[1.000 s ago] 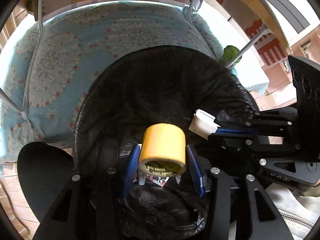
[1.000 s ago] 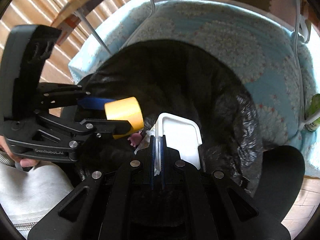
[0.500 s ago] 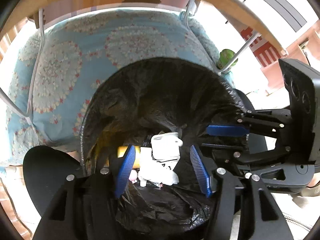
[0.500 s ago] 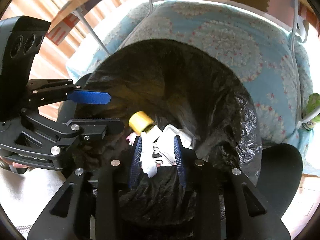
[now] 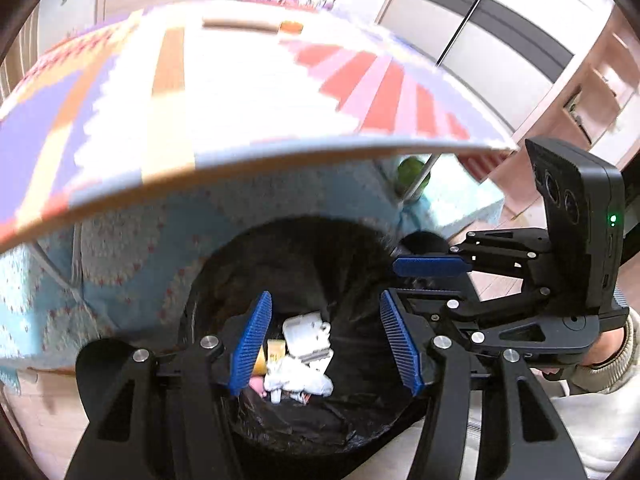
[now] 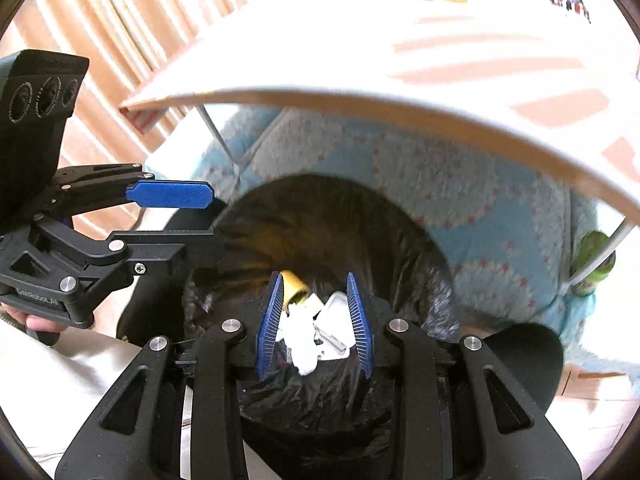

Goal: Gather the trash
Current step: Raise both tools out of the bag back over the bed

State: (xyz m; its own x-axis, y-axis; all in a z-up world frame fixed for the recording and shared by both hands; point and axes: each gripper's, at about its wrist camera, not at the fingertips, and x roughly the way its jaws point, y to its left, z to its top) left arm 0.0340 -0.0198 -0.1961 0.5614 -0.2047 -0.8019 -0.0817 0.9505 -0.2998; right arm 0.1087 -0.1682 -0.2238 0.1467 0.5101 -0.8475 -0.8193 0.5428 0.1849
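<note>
Dropped from both tongs (left [image 5: 326,344] wide, right [image 6: 315,324] narrower), trash [image 5: 298,360] lies below in the bag [image 5: 320,264].

- A pale imprint reading "GenRoboLAI", partly cut off at its start, is seen on the black body of the left gripper [image 6: 170,216], low on the frame behind its jaws, in the right wrist view.
- No other wording, number or sign can be read; any print on the trash below the jaws is too small to be made out.
</note>
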